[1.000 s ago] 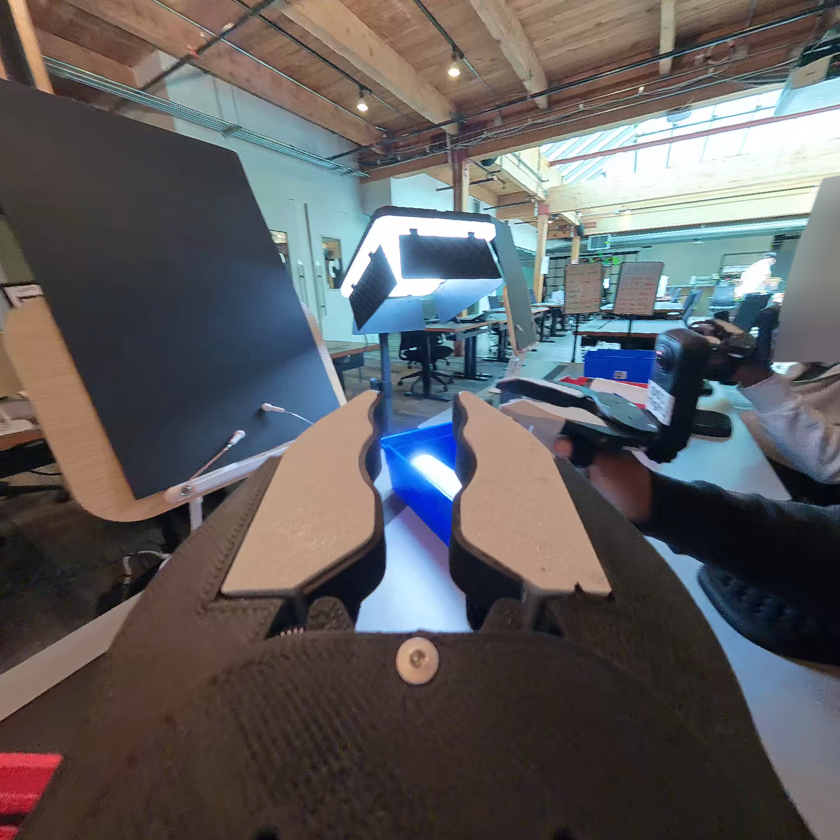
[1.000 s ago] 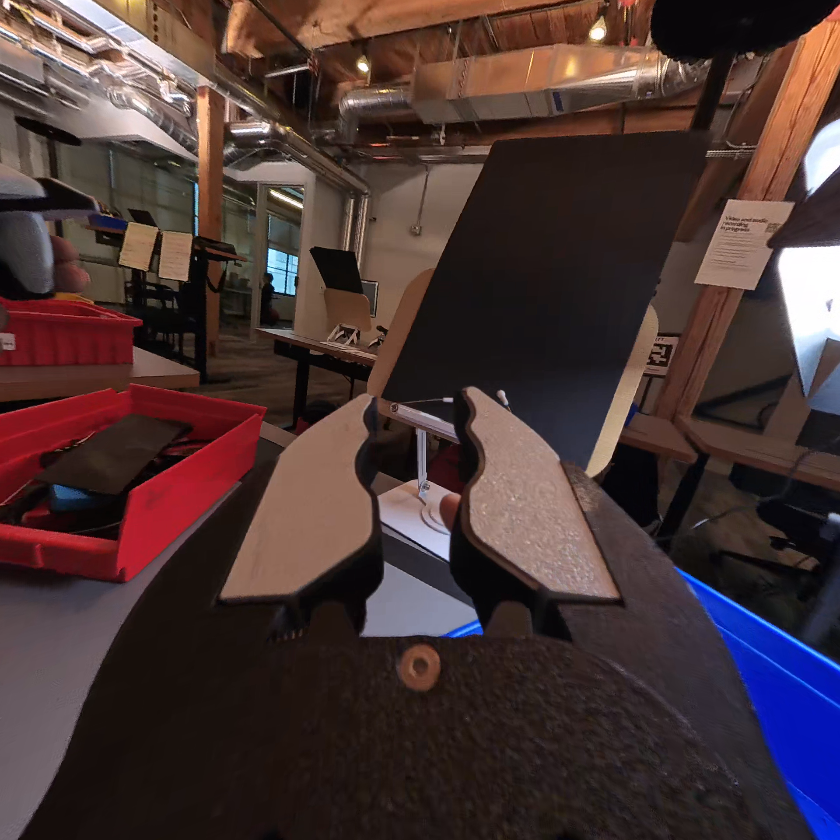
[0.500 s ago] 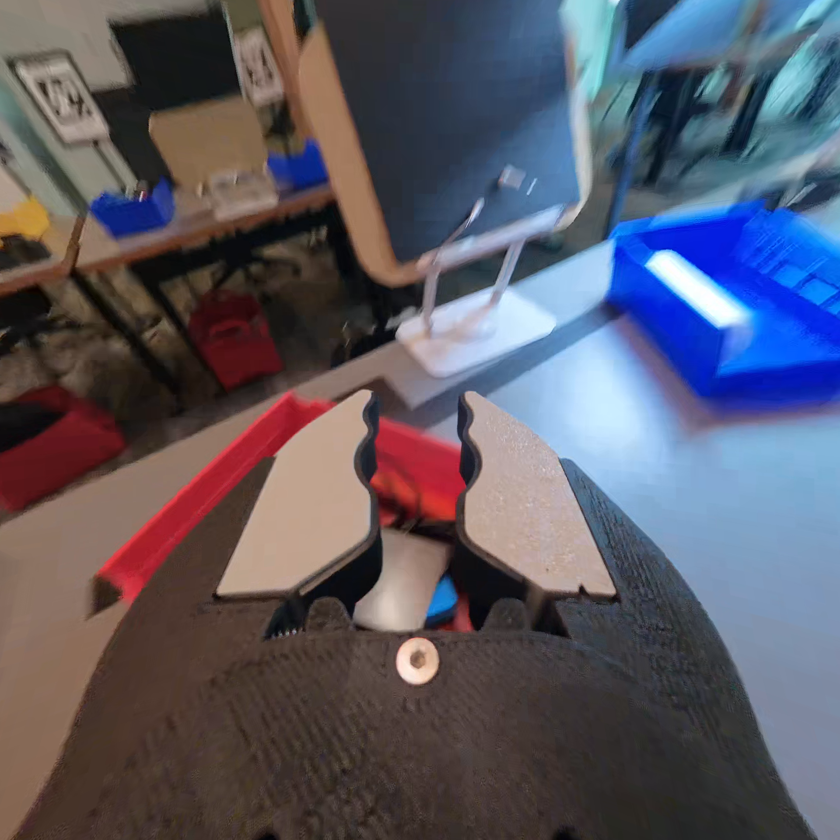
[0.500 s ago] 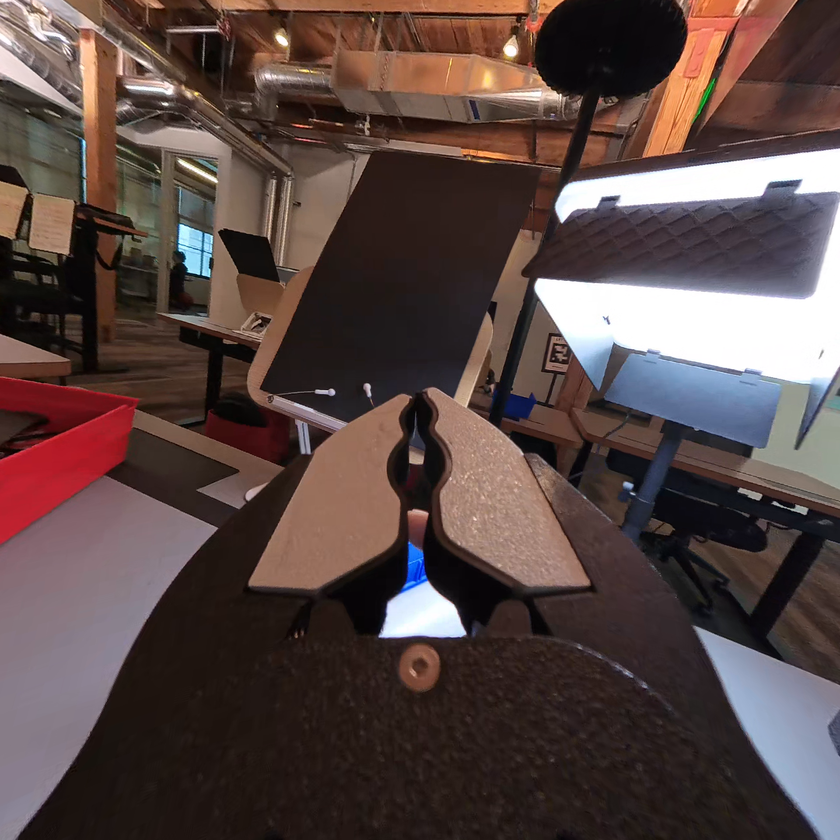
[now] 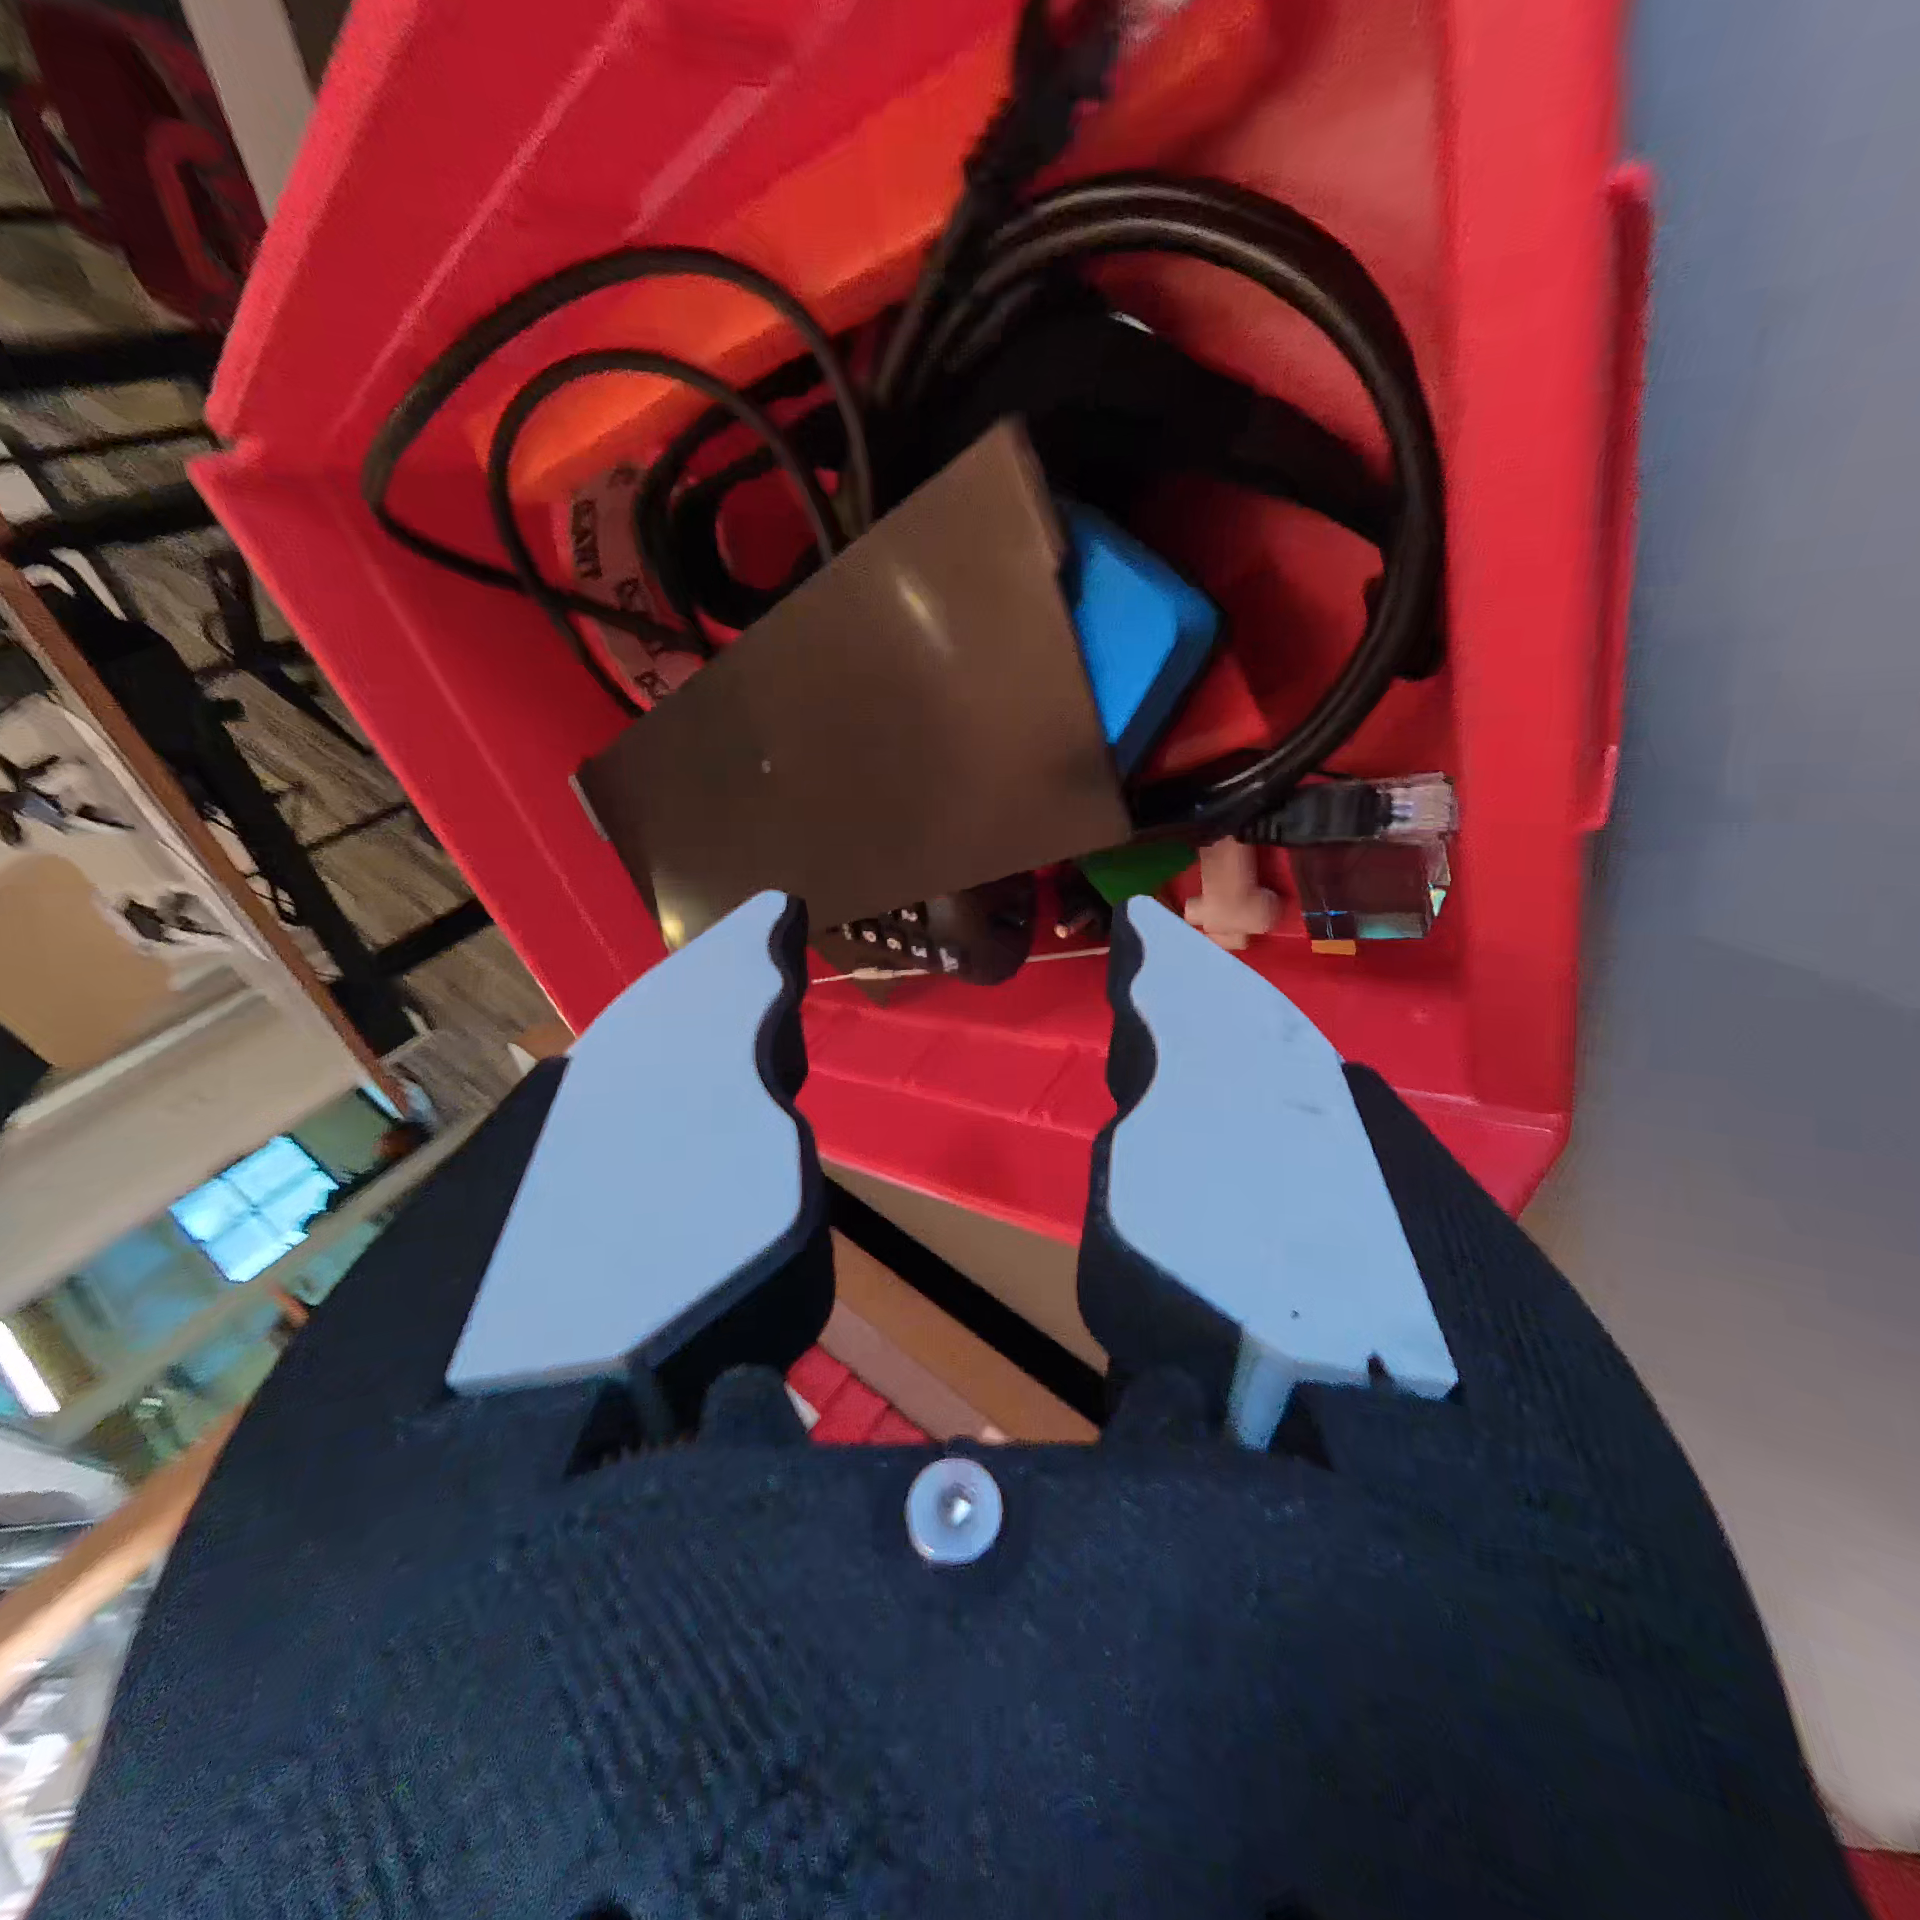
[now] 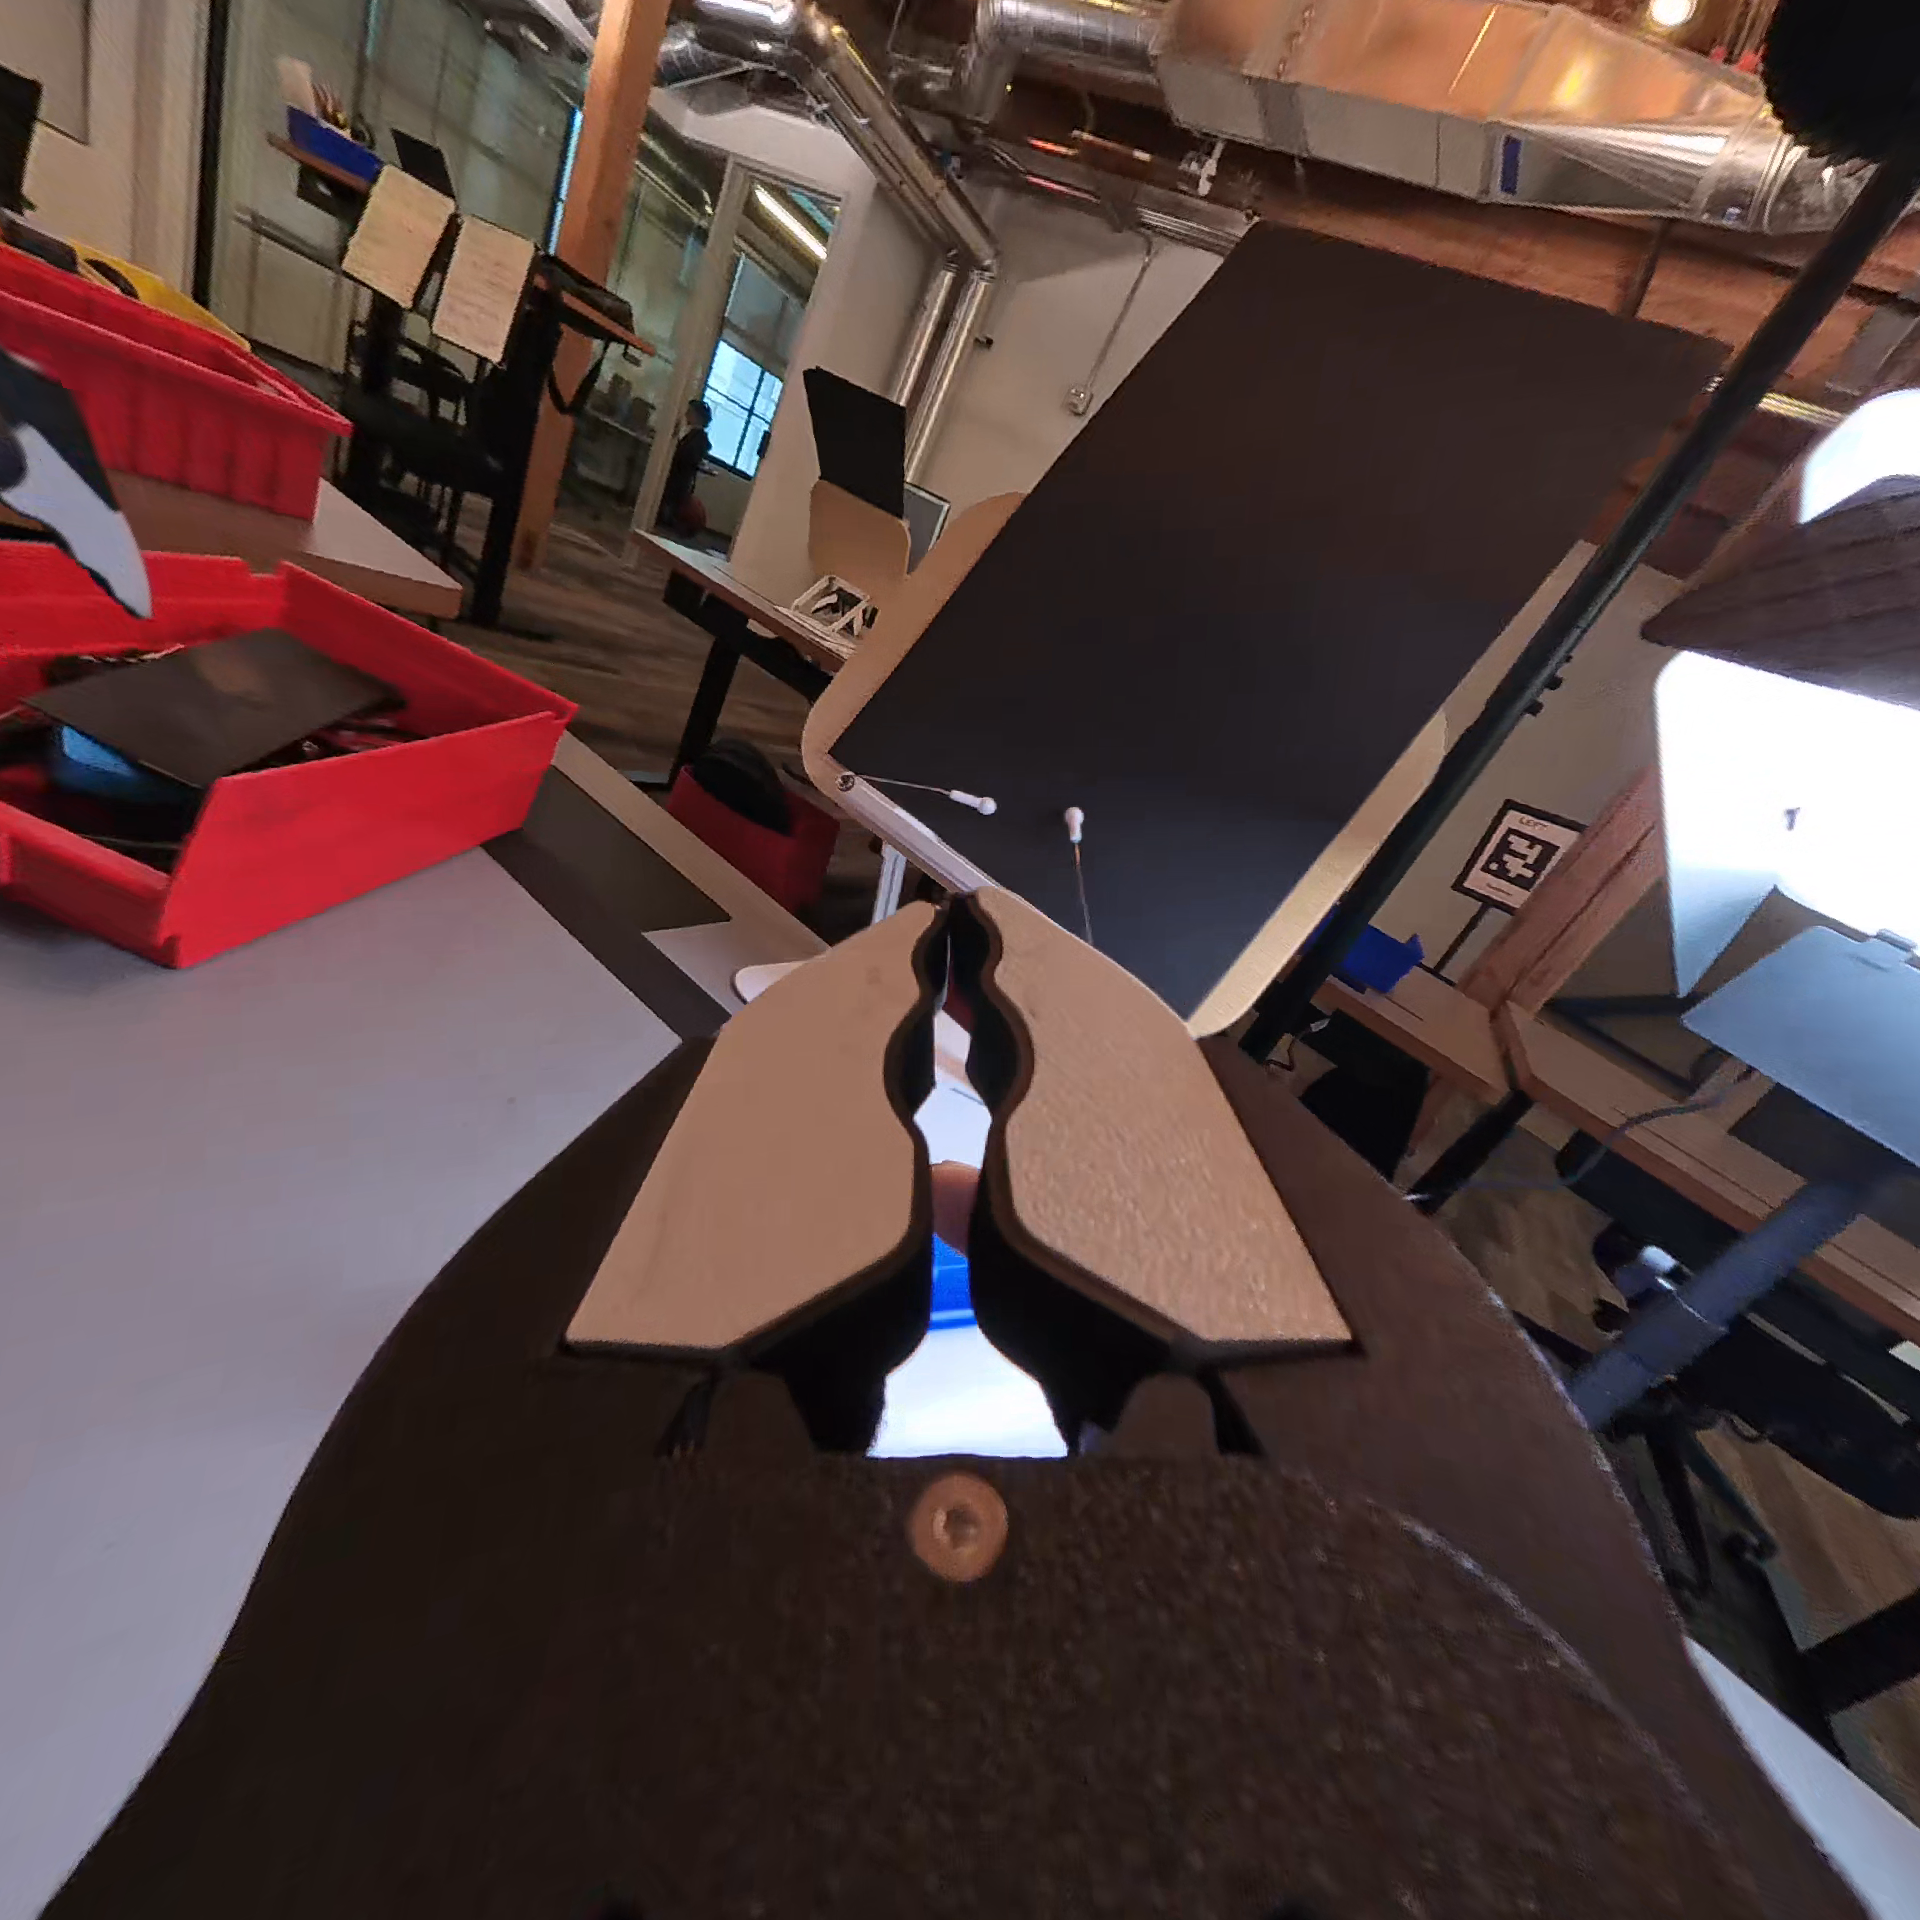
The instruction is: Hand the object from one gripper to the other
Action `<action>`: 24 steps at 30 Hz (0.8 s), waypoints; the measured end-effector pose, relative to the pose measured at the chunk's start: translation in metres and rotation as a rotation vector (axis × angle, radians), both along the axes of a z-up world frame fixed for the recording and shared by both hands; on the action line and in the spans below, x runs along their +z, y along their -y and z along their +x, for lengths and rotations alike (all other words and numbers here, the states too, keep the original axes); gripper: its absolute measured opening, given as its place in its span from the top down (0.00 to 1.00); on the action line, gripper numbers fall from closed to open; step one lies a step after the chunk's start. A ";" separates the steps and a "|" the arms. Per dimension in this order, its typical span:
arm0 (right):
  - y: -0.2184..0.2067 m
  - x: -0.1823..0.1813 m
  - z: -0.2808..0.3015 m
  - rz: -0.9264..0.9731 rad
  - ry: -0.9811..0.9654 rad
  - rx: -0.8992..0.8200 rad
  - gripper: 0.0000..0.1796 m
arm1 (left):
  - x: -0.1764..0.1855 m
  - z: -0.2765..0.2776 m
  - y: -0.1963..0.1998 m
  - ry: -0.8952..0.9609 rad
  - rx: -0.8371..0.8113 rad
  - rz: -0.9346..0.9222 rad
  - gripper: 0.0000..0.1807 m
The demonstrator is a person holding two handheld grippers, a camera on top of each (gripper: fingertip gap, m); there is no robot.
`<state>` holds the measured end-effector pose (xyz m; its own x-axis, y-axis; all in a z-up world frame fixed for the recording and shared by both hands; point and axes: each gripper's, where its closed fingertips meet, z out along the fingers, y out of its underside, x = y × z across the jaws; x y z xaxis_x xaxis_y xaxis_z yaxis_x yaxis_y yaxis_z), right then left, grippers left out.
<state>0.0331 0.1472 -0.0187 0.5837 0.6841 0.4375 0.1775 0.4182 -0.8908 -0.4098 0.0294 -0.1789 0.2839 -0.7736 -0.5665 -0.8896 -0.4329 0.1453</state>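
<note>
— What's on the grey table [image 6: 312, 1091]?
— One red bin [image 5: 1507, 935], upper frame, holding a dark flat panel [image 5: 862, 727].
— The grippers?
— Left gripper [image 5: 956, 945] gapes empty above it; right gripper [image 6: 951, 920] pinched closed, empty.

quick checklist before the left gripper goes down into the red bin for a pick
1. Left gripper open: ok, wide gap between the fingers.
2. Left gripper empty: ok.
3. Over the red bin: ok, tips hang above its near end.
4. Clear target: not ok; dark flat panel lies over the blue block and black cables.
5. Right gripper ready to receive: not ok, fingers nearly shut, away from the bin.
6. Which object is meant: cannot tell.
</note>
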 end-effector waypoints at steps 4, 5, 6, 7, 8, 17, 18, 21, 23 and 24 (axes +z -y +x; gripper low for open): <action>0.004 -0.006 -0.008 -0.025 -0.007 0.044 1.00 | -0.015 0.007 0.004 -0.031 -0.091 -0.019 0.70; 0.004 -0.007 -0.008 -0.021 0.003 0.039 1.00 | -0.016 0.007 0.002 -0.038 -0.100 -0.004 0.72; 0.004 -0.008 -0.008 -0.017 0.010 0.035 1.00 | -0.017 0.006 0.001 -0.031 -0.100 0.003 0.73; 0.004 -0.008 -0.008 -0.017 0.011 0.036 1.00 | -0.019 0.006 0.001 -0.014 -0.097 0.007 0.74; 0.005 -0.007 -0.009 -0.018 0.007 0.041 1.00 | -0.021 0.007 0.001 0.002 -0.096 0.006 0.76; 0.011 0.002 -0.004 -0.029 -0.057 0.072 1.00 | -0.025 0.005 -0.003 0.021 -0.134 0.062 0.90; 0.011 0.003 -0.003 -0.029 -0.062 0.073 1.00 | -0.026 0.004 -0.005 0.015 -0.133 0.073 0.87; 0.014 0.007 -0.002 -0.025 -0.075 0.078 1.00 | -0.035 0.002 -0.004 0.007 -0.137 0.063 0.86; 0.016 0.009 0.000 -0.019 -0.076 0.075 1.00 | -0.036 0.002 -0.007 -0.018 -0.163 0.073 0.88; 0.016 0.009 0.001 -0.016 -0.075 0.073 1.00 | -0.036 0.001 -0.008 -0.027 -0.170 0.075 0.88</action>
<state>0.0339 0.1307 -0.0098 0.5626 0.7327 0.3829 0.0797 0.4128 -0.9073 -0.4083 0.0371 -0.2147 0.1367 -0.7648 -0.6296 -0.9472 -0.2869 0.1429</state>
